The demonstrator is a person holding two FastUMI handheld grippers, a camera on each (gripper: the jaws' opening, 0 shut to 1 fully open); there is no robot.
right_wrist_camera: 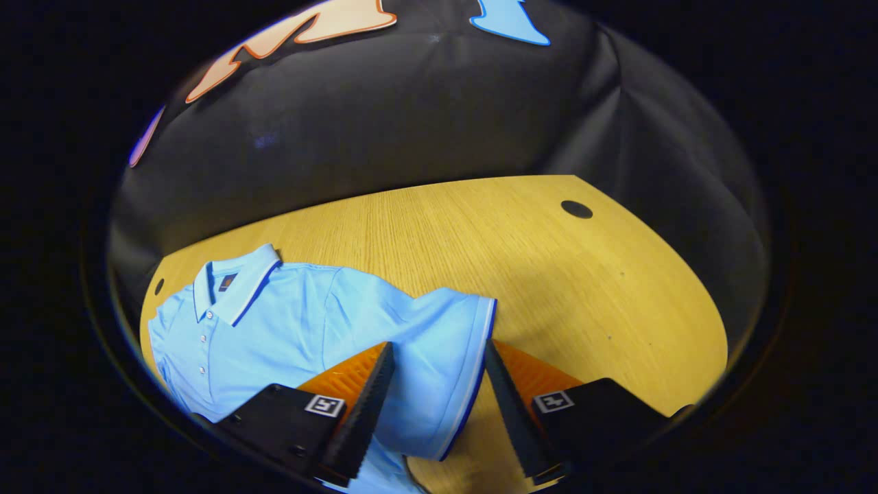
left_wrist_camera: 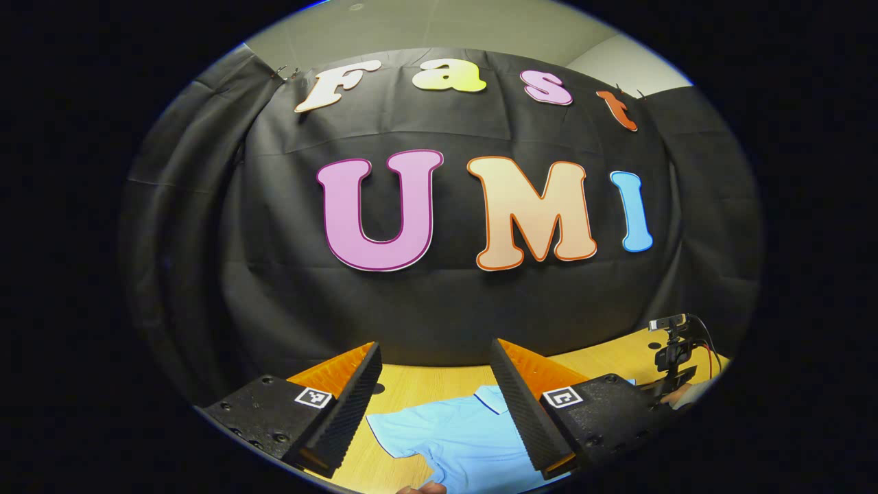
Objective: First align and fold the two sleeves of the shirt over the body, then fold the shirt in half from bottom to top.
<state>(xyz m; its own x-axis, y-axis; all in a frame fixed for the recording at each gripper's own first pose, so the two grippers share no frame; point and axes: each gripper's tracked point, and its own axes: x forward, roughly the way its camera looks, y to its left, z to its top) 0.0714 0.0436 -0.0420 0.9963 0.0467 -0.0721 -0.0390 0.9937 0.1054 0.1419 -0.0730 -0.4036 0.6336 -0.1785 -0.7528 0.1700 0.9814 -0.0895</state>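
Shirt (right_wrist_camera: 288, 322) sleeve (right_wrist_camera: 439, 357) lies between the parted right tongs (right_wrist_camera: 435, 405).

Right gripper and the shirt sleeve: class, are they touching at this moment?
Cannot tell. In the right gripper view the open right gripper straddles the sleeve near its cuff, but whether the fingers rest on the fabric or hover above it is unclear.
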